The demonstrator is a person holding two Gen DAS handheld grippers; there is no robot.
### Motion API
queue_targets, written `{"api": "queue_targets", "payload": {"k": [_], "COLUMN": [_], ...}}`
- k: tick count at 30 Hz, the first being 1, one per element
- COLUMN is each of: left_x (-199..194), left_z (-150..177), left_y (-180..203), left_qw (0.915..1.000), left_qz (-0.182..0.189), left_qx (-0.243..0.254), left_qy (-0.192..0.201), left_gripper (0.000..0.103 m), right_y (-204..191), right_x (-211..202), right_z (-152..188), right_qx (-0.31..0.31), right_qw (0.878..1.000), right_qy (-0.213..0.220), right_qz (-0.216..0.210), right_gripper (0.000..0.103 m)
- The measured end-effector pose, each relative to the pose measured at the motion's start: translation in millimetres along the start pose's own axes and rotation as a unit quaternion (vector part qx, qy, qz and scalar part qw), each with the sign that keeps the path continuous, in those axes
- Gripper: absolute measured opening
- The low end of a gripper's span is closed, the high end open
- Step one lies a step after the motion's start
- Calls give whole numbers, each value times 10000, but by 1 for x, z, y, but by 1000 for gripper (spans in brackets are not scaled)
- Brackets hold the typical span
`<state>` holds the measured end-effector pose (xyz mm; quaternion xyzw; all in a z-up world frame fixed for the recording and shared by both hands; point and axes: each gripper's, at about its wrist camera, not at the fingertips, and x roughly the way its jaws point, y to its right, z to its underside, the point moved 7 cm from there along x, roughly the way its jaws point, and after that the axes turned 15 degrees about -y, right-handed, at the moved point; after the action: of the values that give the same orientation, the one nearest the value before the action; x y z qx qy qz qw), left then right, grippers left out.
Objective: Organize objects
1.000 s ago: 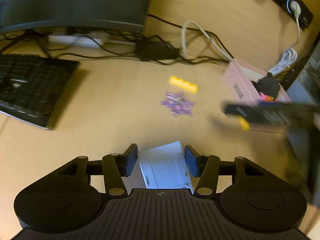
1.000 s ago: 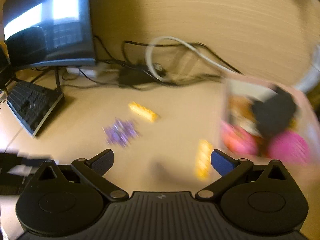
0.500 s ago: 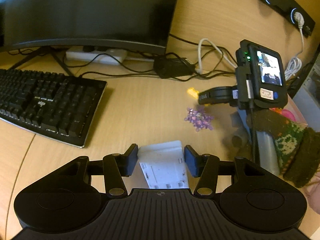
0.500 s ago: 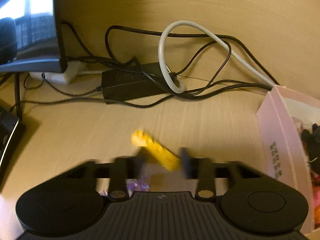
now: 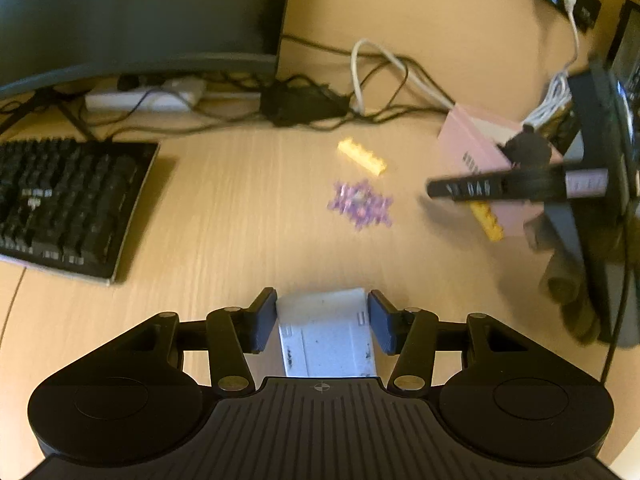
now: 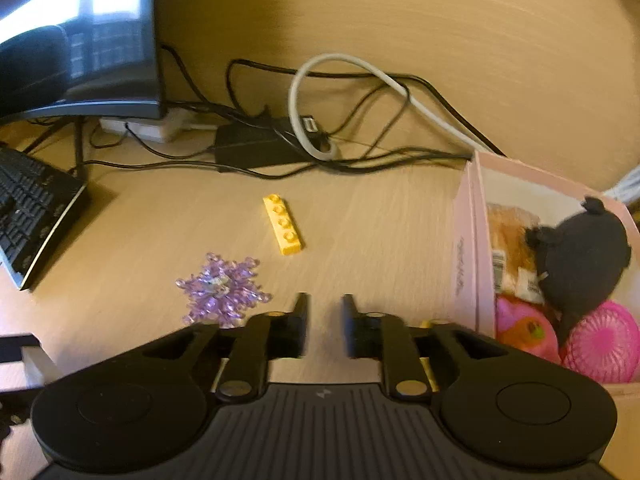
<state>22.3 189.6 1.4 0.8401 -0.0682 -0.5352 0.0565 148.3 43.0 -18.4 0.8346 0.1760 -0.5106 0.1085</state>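
Observation:
My left gripper (image 5: 322, 320) is shut on a white flat box (image 5: 326, 340), held low over the wooden desk. A yellow studded brick (image 6: 282, 224) lies on the desk with a purple crystal snowflake (image 6: 222, 290) near it. My right gripper (image 6: 324, 320) hovers just behind them, its jaws opening with nothing between them. In the left wrist view the right gripper (image 5: 460, 192) reaches in from the right, blurred. A second yellow brick (image 5: 486, 220) lies against the pink box (image 6: 466, 248). That box holds a black plush (image 6: 580, 256) and pink toys.
A black keyboard (image 5: 68, 200) lies at the left under a dark monitor (image 5: 132, 12). A power brick (image 6: 256, 148), a white power strip (image 6: 140, 128) and tangled cables (image 6: 360, 92) run along the back wall.
The right gripper narrowed from wide open, reached up to the yellow brick, then drew back; the brick still lies on the desk. The left gripper kept the white box.

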Motion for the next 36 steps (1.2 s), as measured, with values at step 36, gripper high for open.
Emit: {"api": "queue_targets", "payload": {"k": [36], "left_x": [22], "left_z": [13], "left_y": [9], "left_qw": [9997], "left_qz": [20], "left_qx": [156], "left_qy": [-163], "left_gripper": [53], "right_y": [5], "right_x": [-48], "right_z": [71], "right_qx": [42], "right_qw": [9996], "right_qy": [-153], "right_qz": [232], "right_gripper": [62]}}
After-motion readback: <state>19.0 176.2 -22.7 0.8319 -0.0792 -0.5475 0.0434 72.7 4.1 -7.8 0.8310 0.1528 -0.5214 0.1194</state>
